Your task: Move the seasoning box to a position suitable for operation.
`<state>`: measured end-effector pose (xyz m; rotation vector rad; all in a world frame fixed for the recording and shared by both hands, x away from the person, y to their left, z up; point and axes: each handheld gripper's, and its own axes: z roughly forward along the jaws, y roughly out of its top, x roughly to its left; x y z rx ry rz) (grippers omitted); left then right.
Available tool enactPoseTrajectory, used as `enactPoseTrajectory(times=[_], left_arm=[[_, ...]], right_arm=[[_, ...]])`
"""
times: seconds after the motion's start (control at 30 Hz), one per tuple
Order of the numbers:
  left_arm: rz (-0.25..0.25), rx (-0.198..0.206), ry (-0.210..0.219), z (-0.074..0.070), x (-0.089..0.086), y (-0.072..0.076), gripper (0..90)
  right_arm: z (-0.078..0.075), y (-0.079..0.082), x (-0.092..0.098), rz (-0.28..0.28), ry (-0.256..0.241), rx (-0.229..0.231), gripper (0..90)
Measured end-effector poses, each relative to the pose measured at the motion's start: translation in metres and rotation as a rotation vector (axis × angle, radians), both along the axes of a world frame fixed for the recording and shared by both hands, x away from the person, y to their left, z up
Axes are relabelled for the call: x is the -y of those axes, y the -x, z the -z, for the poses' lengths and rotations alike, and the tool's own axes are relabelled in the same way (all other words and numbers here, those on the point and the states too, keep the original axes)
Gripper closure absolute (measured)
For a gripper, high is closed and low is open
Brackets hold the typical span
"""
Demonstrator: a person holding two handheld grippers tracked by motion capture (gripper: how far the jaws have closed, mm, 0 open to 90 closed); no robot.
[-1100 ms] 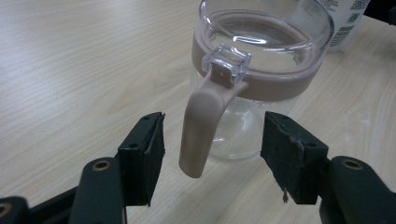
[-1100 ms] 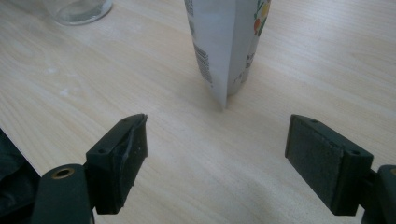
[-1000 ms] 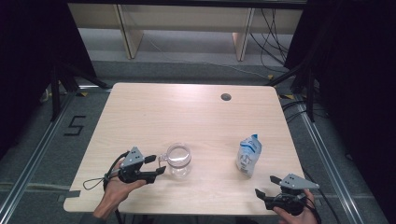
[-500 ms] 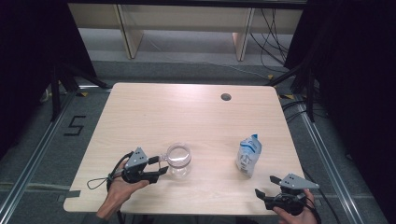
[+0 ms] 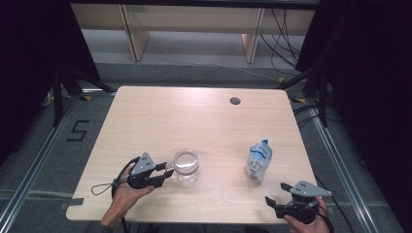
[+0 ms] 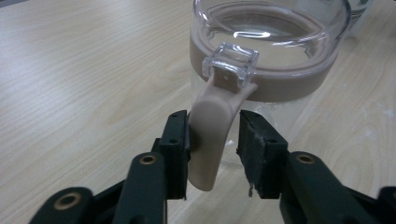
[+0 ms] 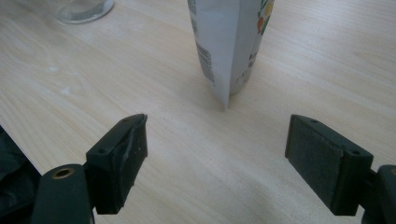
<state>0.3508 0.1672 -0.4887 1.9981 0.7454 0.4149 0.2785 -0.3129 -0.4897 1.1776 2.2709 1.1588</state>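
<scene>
Worktop: pale wood-grain laminate, smooth, matt. Jug: clear glossy glass or plastic; its band and handle are beige, matt and smooth, with a clear plastic lid tab. Pouch: printed, slightly glossy film. Tool pads: black, matt, rough.

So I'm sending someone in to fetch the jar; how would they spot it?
On the wooden table, look at the near edge, left of middle. The jar stands there, its handle between the jaws of the left gripper. It is clear glass with a beige band, unlike the white pouch to its right.
</scene>
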Motion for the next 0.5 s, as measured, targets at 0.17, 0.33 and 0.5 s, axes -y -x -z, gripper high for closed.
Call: enactPoseTrajectory(times=[0.17,0.33,0.5], left_arm=[[0.003,0.018,0.003,0.0000,0.0042,0.0039,72.6],[0.010,0.014,0.009,-0.0001,0.0073,0.0053,73.0],[0.020,0.033,-0.012,-0.0011,0.0084,0.0063,73.2]], right_arm=[[0.0000,0.0000,-0.0002,0.002,-0.001,-0.001,21.7],[-0.0001,0.0001,0.0000,0.000,-0.004,-0.001,21.7],[-0.0006,0.0003,0.0003,0.001,0.002,-0.005,21.7]])
